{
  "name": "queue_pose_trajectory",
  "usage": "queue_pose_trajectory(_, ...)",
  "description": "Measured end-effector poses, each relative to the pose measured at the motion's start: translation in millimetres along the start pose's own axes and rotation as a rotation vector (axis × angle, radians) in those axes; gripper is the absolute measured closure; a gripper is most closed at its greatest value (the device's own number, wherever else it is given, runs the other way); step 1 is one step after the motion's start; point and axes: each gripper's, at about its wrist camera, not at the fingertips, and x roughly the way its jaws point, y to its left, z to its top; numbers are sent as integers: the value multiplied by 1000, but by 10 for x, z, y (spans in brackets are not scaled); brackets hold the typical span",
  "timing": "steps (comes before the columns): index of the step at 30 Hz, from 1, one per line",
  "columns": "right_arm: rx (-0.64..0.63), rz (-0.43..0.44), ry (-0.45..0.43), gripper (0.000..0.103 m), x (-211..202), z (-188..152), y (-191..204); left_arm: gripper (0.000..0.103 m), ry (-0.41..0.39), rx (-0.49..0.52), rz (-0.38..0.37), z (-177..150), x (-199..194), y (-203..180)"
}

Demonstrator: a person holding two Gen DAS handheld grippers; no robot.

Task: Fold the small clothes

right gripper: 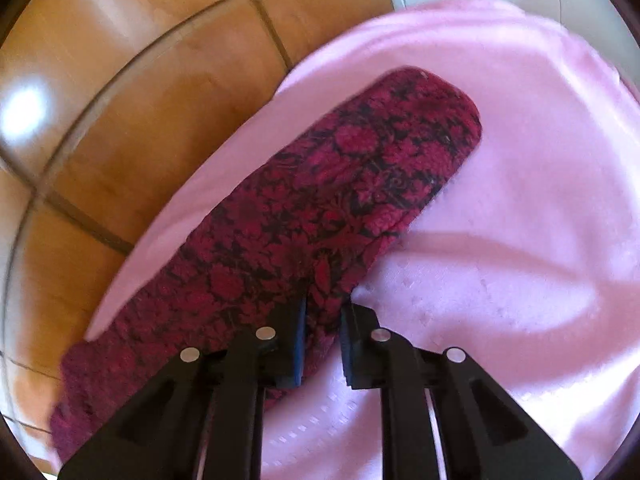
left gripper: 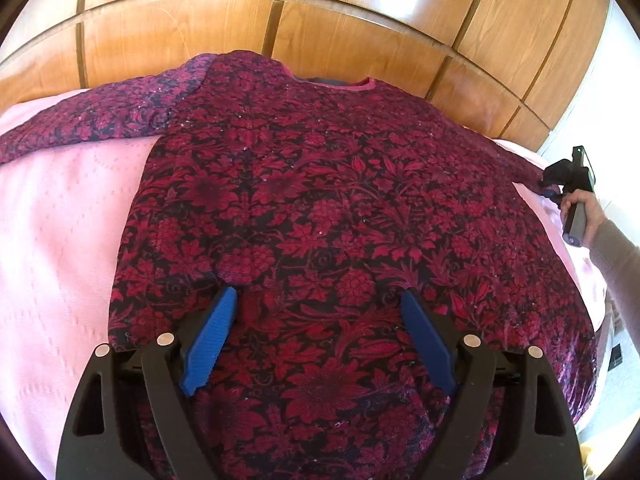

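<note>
A red and black floral sweater (left gripper: 320,208) lies flat on a pink bedspread (left gripper: 60,220), neckline toward the far side. Its left sleeve (left gripper: 88,124) stretches out to the left. My left gripper (left gripper: 318,300) is open, hovering over the lower middle of the sweater, blue pads apart. My right gripper (right gripper: 326,300) is closed on the edge of the right sleeve (right gripper: 332,184), which lies on the bedspread (right gripper: 520,200). The right gripper also shows in the left wrist view (left gripper: 548,184) at the sleeve's end, held by a hand.
A glossy wooden panelled headboard (left gripper: 320,12) stands behind the bed; it also shows in the right wrist view (right gripper: 140,100). The bed's right edge (left gripper: 600,300) is close to the sweater's side. Pink bedspread lies bare left of the sweater.
</note>
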Motion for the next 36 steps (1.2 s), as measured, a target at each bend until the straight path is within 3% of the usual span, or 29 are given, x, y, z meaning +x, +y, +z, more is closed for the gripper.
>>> queue_pose_trajectory(2,-18,-3,11,80,-26,-22,89,20,-2,-3,-7,-14,-10,22)
queue_pose_trajectory(3,-9,0,15,69,-49,-17,109,19,-5,-3,-16,-15,-15,27)
queue_pose_trajectory(4,-4,6,9,45,-99,-11,137,18,-6,-3,-19,-18,-17,40)
queue_pose_trajectory(8,-65,3,-71,26,-420,-69,345,18,-8,-42,-46,16,-80,114)
queue_pose_trajectory(11,-146,31,-139,20,-694,-243,707,21,-30,-196,-117,98,-236,326)
queue_pose_trajectory(14,-262,113,-140,15,-820,-527,1178,27,-93,-316,-118,179,-434,663)
queue_pose_trajectory(17,-422,205,-69,14,-814,-1023,1725,28,-146,-390,-47,251,-612,1078)
queue_pose_trajectory(20,-576,261,-21,14,-748,-1590,2243,35,-154,-533,2,295,-698,1665)
queue_pose_trajectory(23,-688,263,19,14,-610,-2043,2604,47,-174,-699,42,336,-761,2281)
queue_pose_trajectory(27,-800,167,-15,5,-422,-2504,2686,47,-238,-817,103,497,-859,2935)
queue_pose_trajectory(32,-794,161,-5,2,-393,-2537,2681,47,-274,-936,176,709,-837,3581)
queue_pose_trajectory(36,-801,147,-10,2,-381,-2522,2700,40,-271,-992,150,867,-736,3895)
